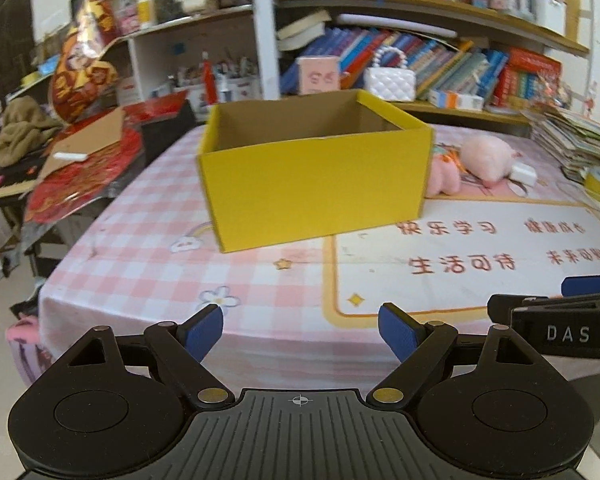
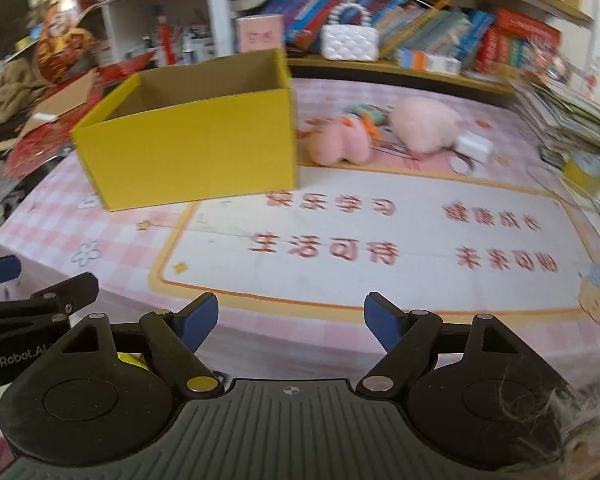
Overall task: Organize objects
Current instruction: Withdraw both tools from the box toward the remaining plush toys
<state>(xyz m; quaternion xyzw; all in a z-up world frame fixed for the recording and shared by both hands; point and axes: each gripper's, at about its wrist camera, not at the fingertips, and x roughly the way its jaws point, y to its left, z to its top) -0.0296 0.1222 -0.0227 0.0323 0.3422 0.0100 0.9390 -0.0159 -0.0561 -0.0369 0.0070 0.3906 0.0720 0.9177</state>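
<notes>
Both empty, left claw (image 1: 300,332) wide, right claw (image 2: 290,322) wide

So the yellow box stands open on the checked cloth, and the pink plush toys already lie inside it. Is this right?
Not quite. The yellow box stands open on the checked cloth, but the pink plush toys lie on the cloth beside it, not inside. The right wrist view shows this.
</notes>
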